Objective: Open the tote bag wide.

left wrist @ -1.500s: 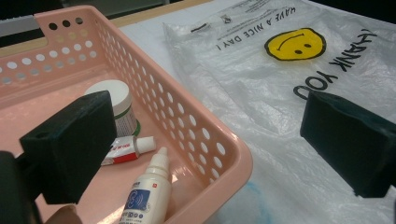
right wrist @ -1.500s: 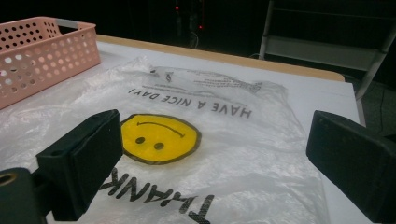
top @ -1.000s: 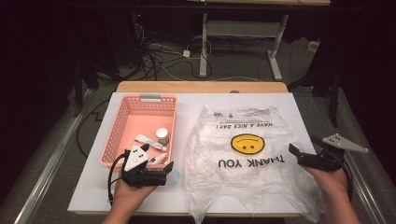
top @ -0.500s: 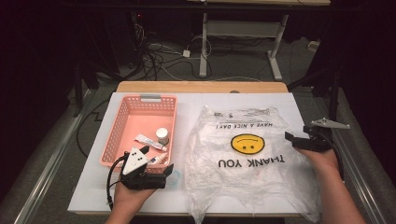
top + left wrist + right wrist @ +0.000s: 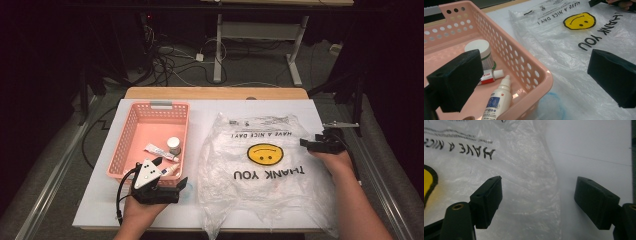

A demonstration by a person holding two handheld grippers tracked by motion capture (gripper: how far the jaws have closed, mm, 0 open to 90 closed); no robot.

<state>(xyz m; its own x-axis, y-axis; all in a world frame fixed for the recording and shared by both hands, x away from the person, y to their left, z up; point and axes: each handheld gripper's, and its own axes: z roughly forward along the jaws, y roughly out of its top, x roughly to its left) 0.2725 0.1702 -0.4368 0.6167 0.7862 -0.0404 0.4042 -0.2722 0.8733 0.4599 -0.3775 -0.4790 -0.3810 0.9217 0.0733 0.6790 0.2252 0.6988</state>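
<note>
A clear plastic bag (image 5: 260,175) with a yellow smiley and "THANK YOU" print lies flat on the white table top. Left of it stands a pink basket (image 5: 150,106) holding a white jar (image 5: 174,145), a small tube (image 5: 160,151) and a white dropper bottle (image 5: 497,100). My left gripper (image 5: 171,171) rests open at the basket's near right corner, one jaw over the basket (image 5: 499,37), the other over the bag (image 5: 574,50). My right gripper (image 5: 307,144) hovers low at the bag's right edge. Its jaws have just been closing but stand open (image 5: 539,187), the bag's edge (image 5: 519,177) lying between them untouched.
The white sheet (image 5: 100,200) covers a wooden table whose far edge (image 5: 215,93) shows. Behind it are cables (image 5: 165,65) on the floor and a desk frame (image 5: 218,50). A bluish patch (image 5: 549,105) shows through the bag near the basket corner.
My right gripper has moved away from the person along the bag's right side, sinking and drifting slightly left, with its jaws narrower. The left gripper stayed put.
</note>
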